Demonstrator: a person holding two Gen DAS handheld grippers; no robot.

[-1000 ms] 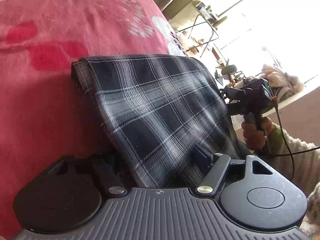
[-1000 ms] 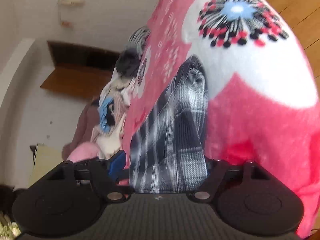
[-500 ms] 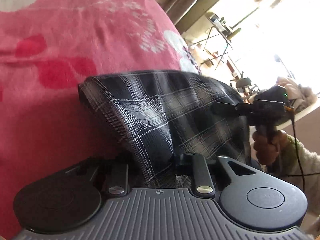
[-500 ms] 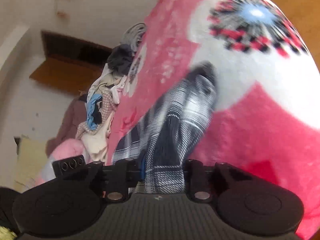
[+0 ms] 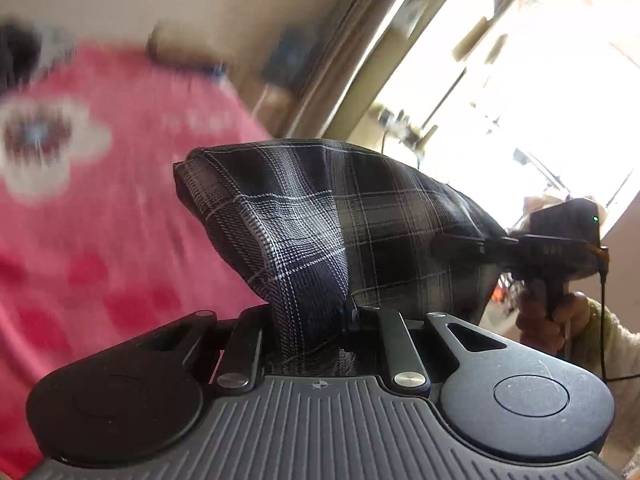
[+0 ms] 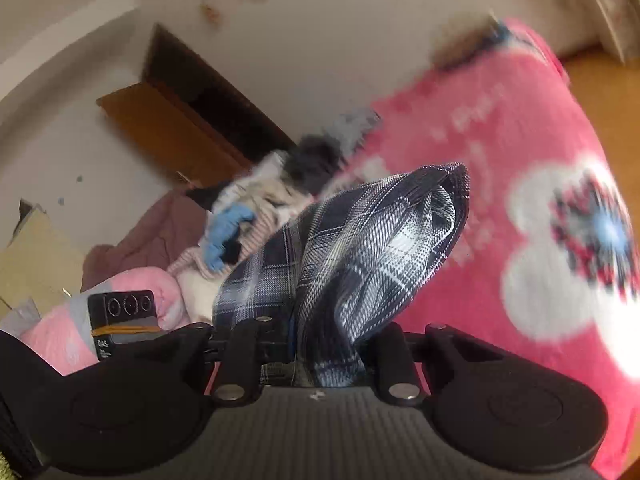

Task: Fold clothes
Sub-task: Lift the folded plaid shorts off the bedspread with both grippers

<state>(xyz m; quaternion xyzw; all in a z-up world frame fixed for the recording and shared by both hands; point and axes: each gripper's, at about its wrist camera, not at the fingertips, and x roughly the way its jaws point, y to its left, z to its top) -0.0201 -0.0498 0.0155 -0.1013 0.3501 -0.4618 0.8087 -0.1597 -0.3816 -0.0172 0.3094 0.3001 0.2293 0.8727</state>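
Observation:
A folded dark plaid garment (image 5: 320, 216) hangs in the air above the pink flowered blanket (image 5: 100, 240). My left gripper (image 5: 320, 320) is shut on its near edge, the cloth bunched between the fingers. My right gripper (image 6: 316, 340) is shut on the other end of the plaid garment (image 6: 360, 248). In the left wrist view the right gripper (image 5: 460, 248) shows at the right, clamped on the cloth's far corner, with the hand below it. The fingertips are hidden by cloth in both views.
A pile of unfolded clothes (image 6: 256, 220) lies at the far end of the blanket (image 6: 520, 140), beside a pink pillow (image 6: 120, 304). A bright window (image 5: 520, 100) is on the right of the left wrist view. Wooden floor (image 6: 592, 76) lies beyond the bed.
Both grippers closed on the plaid garment's edge and lifted it off the blanket. The cameras tilted up, so the room now shows above the bed.

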